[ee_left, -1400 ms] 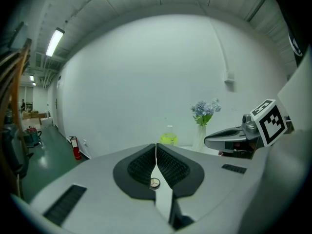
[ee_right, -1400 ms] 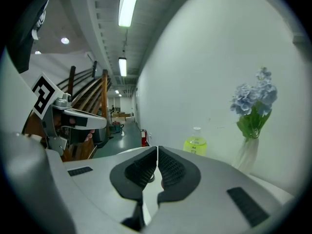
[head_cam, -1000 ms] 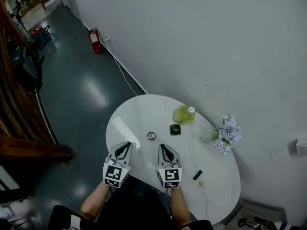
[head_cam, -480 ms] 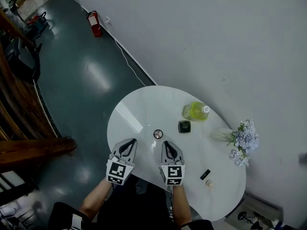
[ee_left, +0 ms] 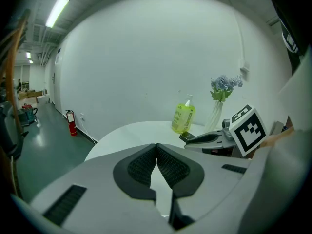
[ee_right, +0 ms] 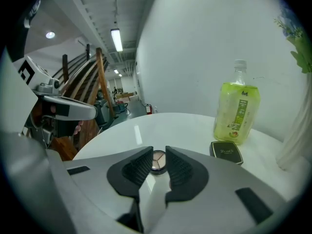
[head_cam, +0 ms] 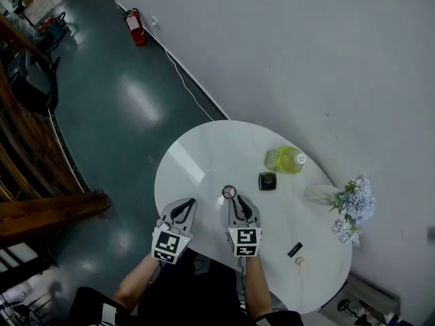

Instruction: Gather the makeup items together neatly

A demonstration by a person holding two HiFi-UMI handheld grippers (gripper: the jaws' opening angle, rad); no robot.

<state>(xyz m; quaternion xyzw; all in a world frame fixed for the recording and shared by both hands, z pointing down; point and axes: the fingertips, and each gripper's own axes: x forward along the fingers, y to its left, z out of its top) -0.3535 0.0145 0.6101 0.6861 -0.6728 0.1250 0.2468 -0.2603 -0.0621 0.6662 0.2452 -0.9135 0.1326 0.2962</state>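
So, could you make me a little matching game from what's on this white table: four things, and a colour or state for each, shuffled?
Things:
1. bottle
2. square compact
3. round compact
4. flowers

Descriptions:
A. pale blue-purple
B. tan shades showing
C. yellow-green, white cap
D. black, lid shut

Pairs: 1-C, 2-D, 3-B, 4-A.

yellow-green bottle (head_cam: 285,159) (compact (head_cam: 268,180) seemingly black)
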